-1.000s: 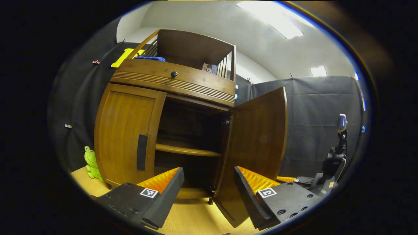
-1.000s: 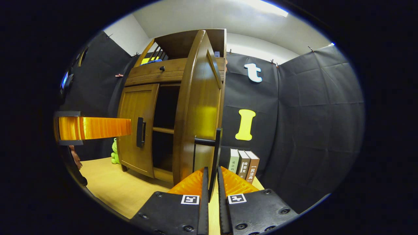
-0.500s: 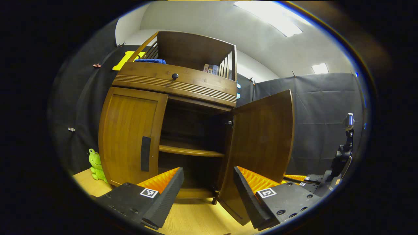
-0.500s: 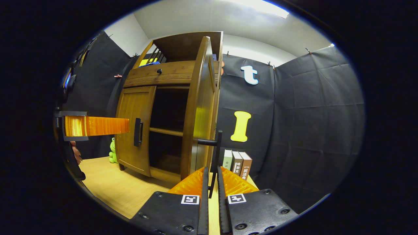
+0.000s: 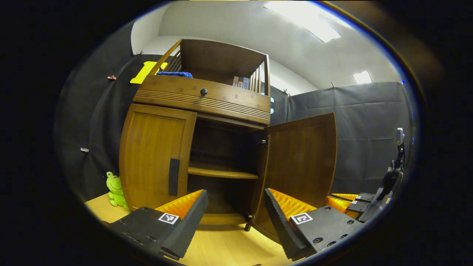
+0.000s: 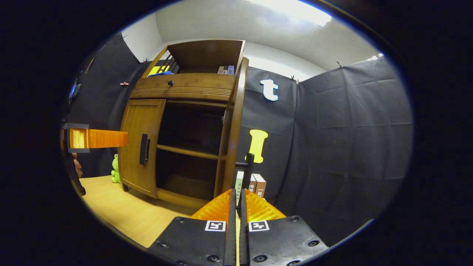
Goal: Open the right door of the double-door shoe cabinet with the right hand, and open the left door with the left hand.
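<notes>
Gripping the thin dark bar handle of the open right door, with the right gripper clenched so that both fingers press on the bar near its lower end. Holding wide apart and grasping nothing, the left gripper, hovering above the pale wooden counter in front of the brown wooden double-door shoe cabinet. Standing toward the back of the counter, against the black cloth wall, with the right door swung out wide and the closed left door flush with the frame.

Judging by the solid wood panels: stiff, fairly heavy on their hinges, likely to swing in a fixed arc, not fragile. Best hold for the left door looks to be its dark vertical handle on the inner edge, pinched across the bar and pulled outward along the arc; smooth bar, so possibly slippery under a light pinch.

Counting: two doors, two handles, one drawer with one round black knob, one inner shelf, one green plush frog at the cabinet's left foot, three upright books at the counter's back right.
</notes>
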`<action>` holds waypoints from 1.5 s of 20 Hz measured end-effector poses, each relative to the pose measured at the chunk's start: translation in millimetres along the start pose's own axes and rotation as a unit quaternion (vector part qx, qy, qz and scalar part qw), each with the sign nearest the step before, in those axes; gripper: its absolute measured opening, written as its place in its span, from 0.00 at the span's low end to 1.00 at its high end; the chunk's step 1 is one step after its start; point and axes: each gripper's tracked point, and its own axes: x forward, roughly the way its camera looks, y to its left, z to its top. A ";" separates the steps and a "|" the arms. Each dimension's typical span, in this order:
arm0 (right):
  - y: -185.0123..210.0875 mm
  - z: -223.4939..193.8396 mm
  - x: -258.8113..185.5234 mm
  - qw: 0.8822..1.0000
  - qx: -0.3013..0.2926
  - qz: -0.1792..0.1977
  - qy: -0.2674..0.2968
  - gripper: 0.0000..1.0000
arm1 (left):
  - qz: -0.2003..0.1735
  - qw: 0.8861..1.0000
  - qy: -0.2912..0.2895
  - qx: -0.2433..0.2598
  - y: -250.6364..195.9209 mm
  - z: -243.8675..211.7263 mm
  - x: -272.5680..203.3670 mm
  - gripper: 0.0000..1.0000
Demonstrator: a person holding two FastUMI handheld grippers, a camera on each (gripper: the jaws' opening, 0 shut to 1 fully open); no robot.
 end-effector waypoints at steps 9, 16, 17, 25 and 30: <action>76.5 22.7 -0.8 0.994 0.008 0.102 -0.043 0.76 | 0.069 0.997 -0.012 0.027 62.9 -4.5 12.3 0.94; 110.9 29.0 18.9 0.989 0.046 0.132 -0.054 0.95 | 0.101 0.993 -0.022 0.055 114.9 -15.7 74.2 0.97; 114.3 27.7 22.0 0.988 0.045 0.135 -0.054 0.95 | 0.104 0.993 -0.022 0.056 122.2 -19.9 83.5 0.94; 131.4 18.0 47.6 0.985 0.062 0.156 -0.046 0.98 | 0.126 0.991 -0.012 0.042 171.1 -45.9 142.6 0.92; 131.0 10.8 61.3 0.985 0.073 0.150 -0.042 0.97 | 0.131 0.990 -0.006 0.051 187.7 -54.9 162.7 0.95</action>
